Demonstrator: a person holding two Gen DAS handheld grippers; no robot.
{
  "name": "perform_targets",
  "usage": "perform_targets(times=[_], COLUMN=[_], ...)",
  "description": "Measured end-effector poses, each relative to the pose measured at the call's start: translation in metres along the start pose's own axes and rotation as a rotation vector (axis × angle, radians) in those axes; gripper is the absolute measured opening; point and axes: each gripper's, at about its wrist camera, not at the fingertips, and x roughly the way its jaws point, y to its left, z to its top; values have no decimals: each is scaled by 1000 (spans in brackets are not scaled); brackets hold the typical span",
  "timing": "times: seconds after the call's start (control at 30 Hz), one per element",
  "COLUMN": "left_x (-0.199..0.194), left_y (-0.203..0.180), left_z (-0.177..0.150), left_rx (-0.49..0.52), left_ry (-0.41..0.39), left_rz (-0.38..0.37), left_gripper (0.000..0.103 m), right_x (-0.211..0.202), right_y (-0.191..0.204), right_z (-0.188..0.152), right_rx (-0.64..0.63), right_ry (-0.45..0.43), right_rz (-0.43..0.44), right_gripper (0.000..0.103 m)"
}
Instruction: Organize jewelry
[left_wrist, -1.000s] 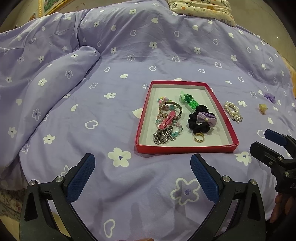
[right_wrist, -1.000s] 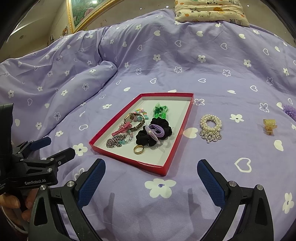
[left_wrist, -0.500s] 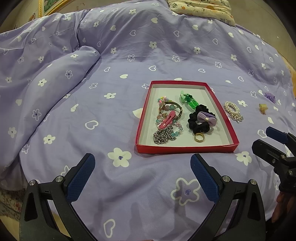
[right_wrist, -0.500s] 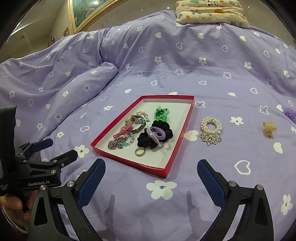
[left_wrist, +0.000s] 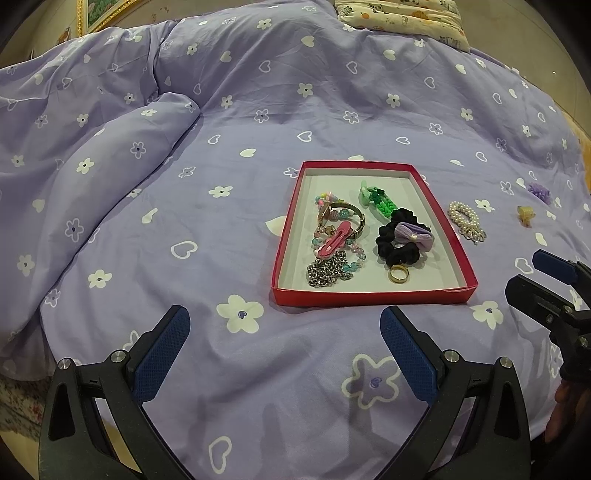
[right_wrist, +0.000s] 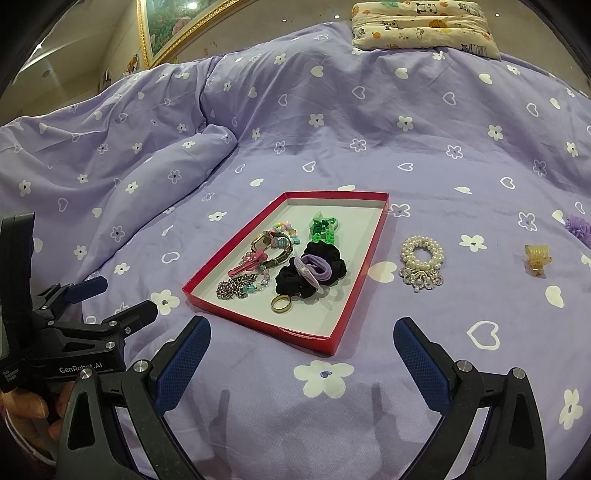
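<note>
A red-walled tray (left_wrist: 373, 295) (right_wrist: 258, 323) lies on the bed. It holds a chain, a pink clip, a watch, a green piece, a black scrunchie (right_wrist: 314, 273) and a gold ring (left_wrist: 398, 274) (right_wrist: 282, 304). To its right on the cover lie a pearl bracelet (left_wrist: 464, 218) (right_wrist: 422, 262), a yellow clip (left_wrist: 525, 215) (right_wrist: 537, 259) and a purple piece (left_wrist: 538, 192) (right_wrist: 578, 226). My left gripper (left_wrist: 284, 350) is open and empty in front of the tray. My right gripper (right_wrist: 301, 360) is open and empty near the tray's front right corner.
The purple flowered duvet (left_wrist: 258, 92) covers the whole bed, bunched into a ridge (left_wrist: 110, 155) at the left. A patterned pillow (right_wrist: 421, 22) lies at the far end. A gold-framed picture (right_wrist: 166, 26) hangs on the back wall.
The right gripper has lifted and drawn back a little, so the tray sits lower and further in its view. The left gripper has barely moved.
</note>
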Motion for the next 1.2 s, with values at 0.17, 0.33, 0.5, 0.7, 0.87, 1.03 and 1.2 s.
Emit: perform_targets(times=[0.17,0.33,0.5,0.7,0.87,1.03,1.2], left_x=[-1,-1,-1,-1,-1,2,4], left_y=[2,2,2,2,3,4,4], left_z=[-1,-1,-1,-1,-1,-2,-1], left_rx=[8,10,9,9,9,7,7], left_ry=[-13,-13,-14,-13,-12,-8,-3], left_rz=[12,14,13,13,13,16,11], left_gripper=[103,103,103,103,103,103,103], right_x=[0,-1,-2,-2,-2,-1,0], right_y=[0,1,2,1,1,-1,-2], right_z=[0,1,2,3,3,3,3], right_rx=[1,-2,0,-3,-3,0,-2], right_ry=[1,-1,-1,2,2,6,9], right_rz=[0,2,2,5,5,5,5], right_gripper=[100,101,101,101,101,101,101])
